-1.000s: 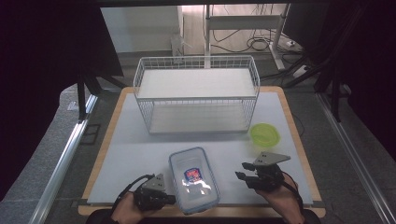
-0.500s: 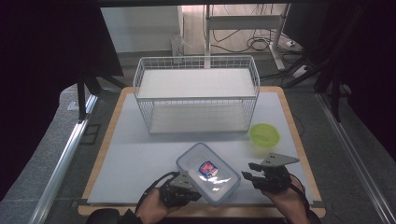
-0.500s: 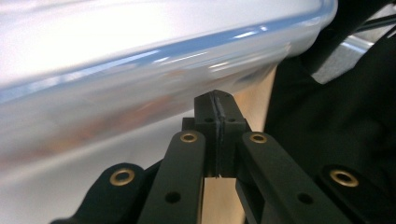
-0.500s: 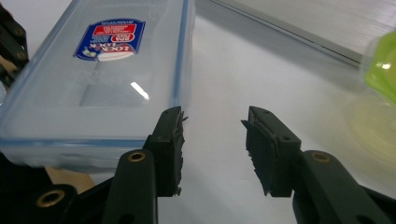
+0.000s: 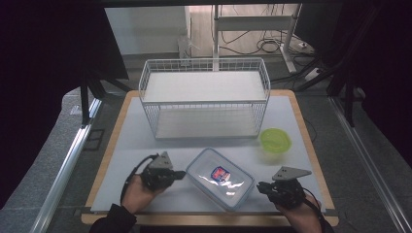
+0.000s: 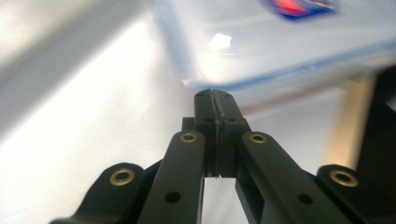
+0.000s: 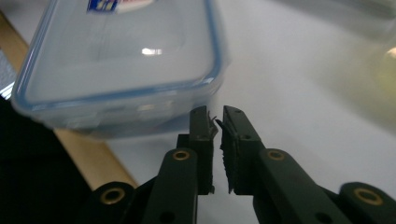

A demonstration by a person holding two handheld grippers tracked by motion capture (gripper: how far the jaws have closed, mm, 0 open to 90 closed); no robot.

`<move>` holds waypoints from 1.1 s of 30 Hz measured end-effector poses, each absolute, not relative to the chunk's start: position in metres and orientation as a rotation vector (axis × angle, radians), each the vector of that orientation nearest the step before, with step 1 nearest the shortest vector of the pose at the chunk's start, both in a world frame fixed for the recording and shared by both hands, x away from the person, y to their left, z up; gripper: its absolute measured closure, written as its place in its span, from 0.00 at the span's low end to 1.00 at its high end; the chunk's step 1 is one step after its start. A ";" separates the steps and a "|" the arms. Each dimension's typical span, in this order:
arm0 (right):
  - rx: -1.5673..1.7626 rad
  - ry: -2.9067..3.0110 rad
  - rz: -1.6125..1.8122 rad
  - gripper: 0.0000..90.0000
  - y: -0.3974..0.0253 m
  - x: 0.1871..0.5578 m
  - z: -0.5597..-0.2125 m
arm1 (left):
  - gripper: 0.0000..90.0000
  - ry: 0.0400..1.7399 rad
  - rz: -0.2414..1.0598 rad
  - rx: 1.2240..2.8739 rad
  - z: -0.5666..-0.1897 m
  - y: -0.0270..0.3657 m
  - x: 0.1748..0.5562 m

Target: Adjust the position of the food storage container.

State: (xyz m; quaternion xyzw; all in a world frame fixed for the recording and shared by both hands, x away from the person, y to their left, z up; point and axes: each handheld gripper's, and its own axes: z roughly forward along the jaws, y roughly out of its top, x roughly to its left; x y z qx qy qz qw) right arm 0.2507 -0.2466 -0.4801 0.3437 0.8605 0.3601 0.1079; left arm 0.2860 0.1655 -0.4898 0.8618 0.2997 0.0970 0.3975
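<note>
Clear lidded container [image 5: 220, 178] lies skewed between both grippers. Left gripper [image 5: 181, 174], jaws pressed together and empty, noses its corner to push; right gripper [image 5: 260, 187], nearly closed, empty, waits beside it.

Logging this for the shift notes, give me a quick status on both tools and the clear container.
Left tool shut, tip at the container's edge. Right tool shut, empty, beside clear lidded container, which lies flat on the table. Wire basket and green bowl stand apart.
</note>
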 end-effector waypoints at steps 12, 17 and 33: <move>1.039 2.585 1.010 0.94 -0.228 0.249 -0.488 | 1.00 0.807 0.144 2.196 -0.514 0.141 0.332; 1.045 2.535 0.978 0.95 -0.223 0.268 -0.487 | 1.00 0.836 0.155 2.213 -0.514 0.144 0.327; 1.015 2.541 1.014 1.00 -0.208 0.318 -0.494 | 1.00 0.903 0.184 2.212 -0.510 0.159 0.290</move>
